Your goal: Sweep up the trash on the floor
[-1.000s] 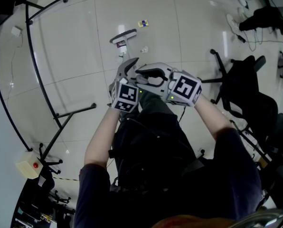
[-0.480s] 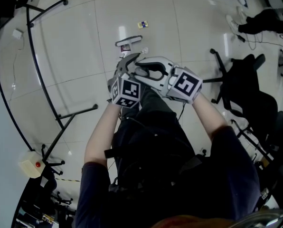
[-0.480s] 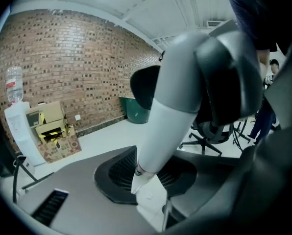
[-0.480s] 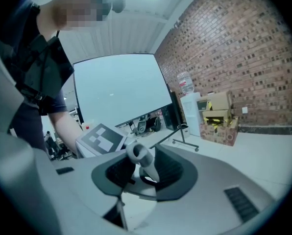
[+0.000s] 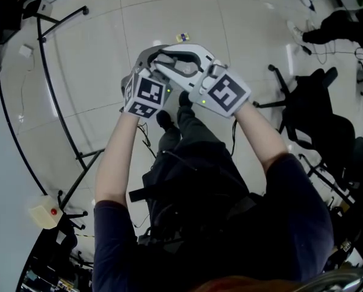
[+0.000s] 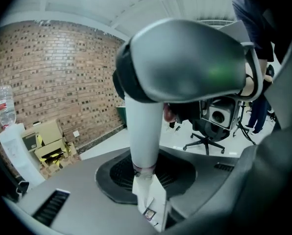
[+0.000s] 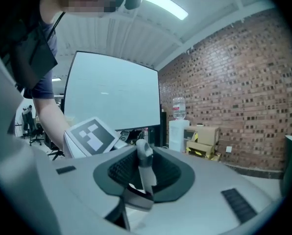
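Pale, glossy floor tiles (image 5: 96, 53) spread under the standing person, and a red brick wall (image 6: 53, 77) with stacked cardboard boxes (image 6: 48, 141) closes the room. A black curved tube frame (image 5: 47, 96) bounds the left side. A black wheeled office chair (image 5: 321, 132) crowds the right. Open tile lies between them, ahead of the person's feet.

One small yellow-and-blue scrap of trash (image 5: 183, 37) lies on that tile just past the raised grippers. It is too small to tell which way it points.

The left gripper (image 6: 148, 180) has just been closing and grips a white cylindrical handle (image 6: 145, 126). Its long axis stands upright in that view, and its top runs behind a large grey rounded shape I cannot identify.

The right gripper (image 7: 143, 180), held just beside the left one, has also been closing and clamps a slim pale grey stem (image 7: 145, 163), which stands nearly upright.
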Available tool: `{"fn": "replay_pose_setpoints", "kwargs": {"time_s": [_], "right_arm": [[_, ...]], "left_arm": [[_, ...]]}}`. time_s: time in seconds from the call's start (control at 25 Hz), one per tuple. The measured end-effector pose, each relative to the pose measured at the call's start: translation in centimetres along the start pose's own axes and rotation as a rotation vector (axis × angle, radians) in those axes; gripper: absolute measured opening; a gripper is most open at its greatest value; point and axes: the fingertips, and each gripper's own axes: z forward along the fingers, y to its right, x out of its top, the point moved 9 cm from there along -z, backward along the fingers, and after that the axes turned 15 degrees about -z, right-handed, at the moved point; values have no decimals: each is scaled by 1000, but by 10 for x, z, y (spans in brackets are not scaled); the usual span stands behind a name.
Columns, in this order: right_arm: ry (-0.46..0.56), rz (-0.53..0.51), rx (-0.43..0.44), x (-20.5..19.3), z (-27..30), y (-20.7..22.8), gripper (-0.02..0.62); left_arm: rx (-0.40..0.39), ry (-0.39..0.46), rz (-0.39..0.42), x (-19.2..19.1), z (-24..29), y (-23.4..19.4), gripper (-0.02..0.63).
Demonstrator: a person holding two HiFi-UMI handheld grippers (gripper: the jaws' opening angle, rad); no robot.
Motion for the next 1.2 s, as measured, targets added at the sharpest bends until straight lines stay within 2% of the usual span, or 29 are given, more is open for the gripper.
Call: {"fn": "replay_pose_setpoints", "kwargs": {"time_s": [0.24, 0.44, 0.64, 0.84, 1.04, 1.2], "right_arm": [[139, 90, -96, 58, -25, 38, 100], [217, 128, -105, 90, -40, 64, 97], [284, 122, -60, 122, -51, 77, 97], [335, 83, 18, 145, -53, 83, 97], [336, 68, 77, 147, -60, 92, 97], [336, 53, 58, 147, -50, 106, 97]], "left_arm": [[-80, 129, -17, 68, -25, 7, 74], [-114, 136, 53, 117, -39, 13, 87], [-71, 140, 161, 156, -56, 23, 124], [-15, 130, 191, 175, -69, 29, 124], [42, 138, 151, 180, -67, 34, 103], [71, 142, 121, 188, -57, 18, 95]]}}
